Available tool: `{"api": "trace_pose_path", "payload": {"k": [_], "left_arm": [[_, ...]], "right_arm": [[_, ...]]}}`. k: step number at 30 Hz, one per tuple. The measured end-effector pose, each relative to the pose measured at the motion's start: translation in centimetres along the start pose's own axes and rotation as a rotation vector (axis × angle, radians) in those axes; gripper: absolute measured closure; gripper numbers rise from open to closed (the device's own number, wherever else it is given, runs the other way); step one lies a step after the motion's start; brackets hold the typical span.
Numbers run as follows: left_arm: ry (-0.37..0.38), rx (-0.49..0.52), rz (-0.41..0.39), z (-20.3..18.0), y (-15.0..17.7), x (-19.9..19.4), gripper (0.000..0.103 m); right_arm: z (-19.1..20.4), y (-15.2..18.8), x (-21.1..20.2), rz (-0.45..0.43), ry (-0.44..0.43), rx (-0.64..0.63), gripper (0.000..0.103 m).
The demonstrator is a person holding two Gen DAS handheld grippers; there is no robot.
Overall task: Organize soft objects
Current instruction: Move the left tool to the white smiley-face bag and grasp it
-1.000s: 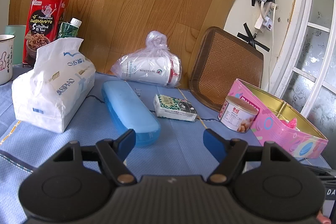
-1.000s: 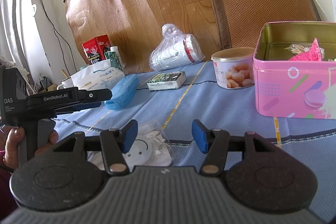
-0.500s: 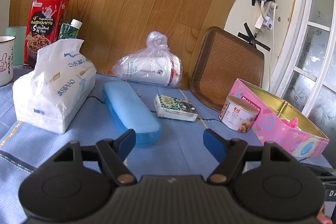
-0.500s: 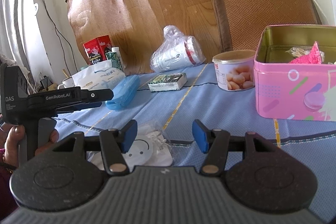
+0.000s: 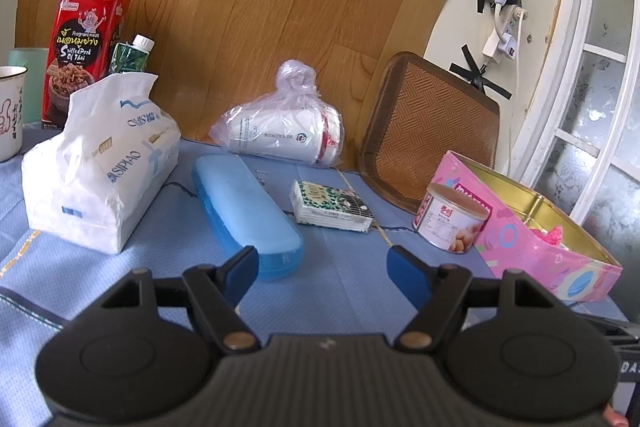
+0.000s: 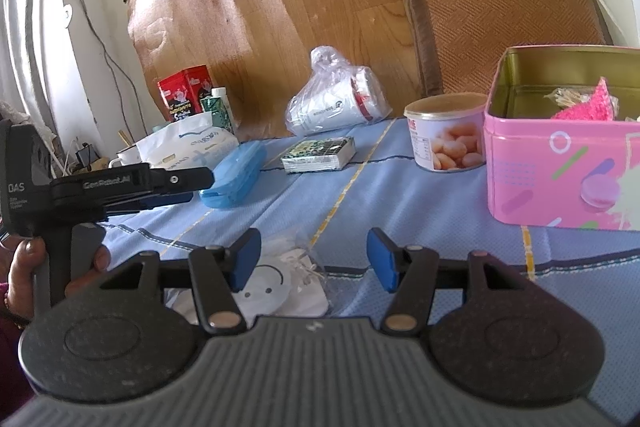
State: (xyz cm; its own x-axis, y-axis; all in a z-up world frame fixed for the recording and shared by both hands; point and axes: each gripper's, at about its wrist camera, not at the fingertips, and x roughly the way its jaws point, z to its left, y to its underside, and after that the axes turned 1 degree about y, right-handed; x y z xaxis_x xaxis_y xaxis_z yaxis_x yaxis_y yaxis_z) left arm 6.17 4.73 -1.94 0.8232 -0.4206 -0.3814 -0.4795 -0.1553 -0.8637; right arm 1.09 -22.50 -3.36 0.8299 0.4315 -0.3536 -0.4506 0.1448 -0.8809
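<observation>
My left gripper [image 5: 320, 271] is open and empty above the blue cloth, just short of a blue case [image 5: 244, 211]. My right gripper [image 6: 314, 259] is open and empty; a white smiley-face mask in clear wrap [image 6: 280, 287] lies just under and behind its left finger. A white tissue pack [image 5: 96, 167] stands at left. A small wrapped tissue packet [image 5: 332, 211] lies mid-table. An open pink tin [image 6: 560, 155] at right holds a pink soft item [image 6: 584, 105]. The left gripper also shows in the right wrist view [image 6: 176, 193], held by a hand.
A bagged white cup [image 5: 284, 135] lies at the back. A round can [image 5: 448, 223] stands beside the pink tin [image 5: 532, 235]. A woven brown tray [image 5: 432, 131] leans on the wall. A red snack tin [image 5: 84, 47], green carton [image 5: 128, 57] and mug [image 5: 10, 111] stand at back left.
Both grippers stay open and empty. The left wrist view has pulled back slightly and the right has risen a little; no object on the table has moved.
</observation>
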Motion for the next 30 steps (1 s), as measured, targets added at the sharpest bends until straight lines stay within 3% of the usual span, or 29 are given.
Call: {"api": "trace_pose_path", "payload": {"k": [5,12,19,23,26,30], "left_arm": [[0.065,-0.038,0.004,0.1,0.2,-2.2,0.030],[0.193,-0.024,0.113,-2.1,0.9,-3.0,0.034],[0.197,0.013,0.275,-4.2,3.0,-0.5,0.034],[0.189,0.020,0.277,-4.6,3.3,-0.9,0.034],[0.234,-0.052,0.290,-3.9,3.1,-1.3,0.034],[0.239,-0.077,0.278,-3.6,2.6,-1.7,0.033]], "right_arm": [[0.4,0.0,-2.1,0.016,-0.021,-0.007,0.040],[2.0,1.6,-3.7,0.099,-0.072,-0.056,0.038],[4.7,2.1,-1.1,0.210,-0.087,-0.199,0.036],[6.1,1.5,0.9,0.199,-0.043,-0.283,0.036],[5.4,0.6,1.4,0.165,-0.004,-0.237,0.035],[4.7,0.9,1.0,0.181,-0.030,-0.201,0.035]]}}
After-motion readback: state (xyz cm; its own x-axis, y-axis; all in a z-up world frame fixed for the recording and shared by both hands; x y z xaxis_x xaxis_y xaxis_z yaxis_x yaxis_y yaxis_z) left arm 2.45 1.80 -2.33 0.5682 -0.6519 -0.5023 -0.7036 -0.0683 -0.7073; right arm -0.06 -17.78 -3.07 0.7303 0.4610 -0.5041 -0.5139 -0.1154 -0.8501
